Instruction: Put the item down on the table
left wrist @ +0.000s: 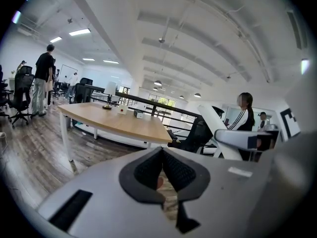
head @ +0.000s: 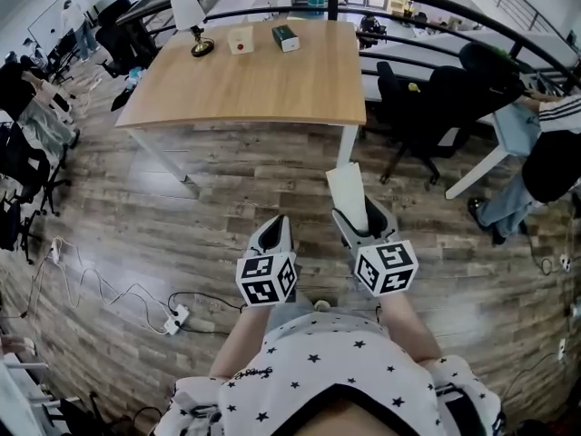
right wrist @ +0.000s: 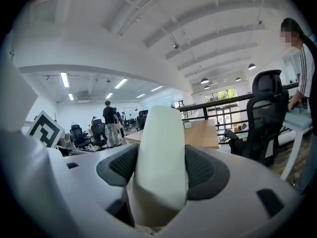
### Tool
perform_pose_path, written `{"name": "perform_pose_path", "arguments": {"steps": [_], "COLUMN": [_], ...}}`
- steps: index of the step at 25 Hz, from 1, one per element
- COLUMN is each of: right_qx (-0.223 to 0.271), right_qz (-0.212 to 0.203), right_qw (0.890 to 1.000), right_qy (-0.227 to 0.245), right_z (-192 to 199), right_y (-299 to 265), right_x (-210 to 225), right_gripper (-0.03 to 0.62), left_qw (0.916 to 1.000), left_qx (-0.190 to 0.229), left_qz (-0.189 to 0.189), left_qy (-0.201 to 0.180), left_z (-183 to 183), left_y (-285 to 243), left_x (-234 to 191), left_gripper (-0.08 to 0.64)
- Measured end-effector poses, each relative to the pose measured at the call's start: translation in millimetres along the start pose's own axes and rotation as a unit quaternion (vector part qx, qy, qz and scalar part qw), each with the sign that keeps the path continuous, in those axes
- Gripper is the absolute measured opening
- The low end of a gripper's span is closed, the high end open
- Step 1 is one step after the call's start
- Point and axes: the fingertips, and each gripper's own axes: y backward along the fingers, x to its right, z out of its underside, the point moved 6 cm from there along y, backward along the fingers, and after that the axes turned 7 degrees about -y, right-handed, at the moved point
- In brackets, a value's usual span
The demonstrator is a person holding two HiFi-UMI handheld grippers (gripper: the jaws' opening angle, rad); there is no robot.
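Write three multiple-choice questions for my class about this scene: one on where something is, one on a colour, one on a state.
1. Where is the small white box?
A on the floor
B at the far end of the wooden table
C on a chair

2. What colour is the item in the right gripper?
A red
B black
C white

3. How do the jaws of the left gripper stand?
A together, with nothing held
B wide apart
C closed on a cup

Answers:
1 B: the head view shows it on the far end of the tabletop.
2 C: it shows white in both the head view and the right gripper view.
3 A: in the left gripper view the pads meet and nothing is gripped between them.
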Motion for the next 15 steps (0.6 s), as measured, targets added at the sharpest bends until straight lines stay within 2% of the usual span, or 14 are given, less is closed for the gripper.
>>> {"name": "perform_pose_path", "arguments": {"steps": [9,15], "right_qx": [-0.01,-0.003], "right_qz": [-0.011,-0.016], "right_qw": [1.0,1.0], "right_qy": [-0.005,-0.021], "right_z": [-2,-10], "right_y": [-11,-44], "right_x": [3,11], "right_gripper": [0.291,0.293], "left_qw": [0.9999,0.9997], "left_qx": [-0.001,-0.001], "left_qz": [-0.014,-0.019], "left_qy": [0.009,0.016], "left_z": [-2,-10], "left_y": [1,-28], "left_x": [-5,-26], "left_gripper": [0.012,0.011]}}
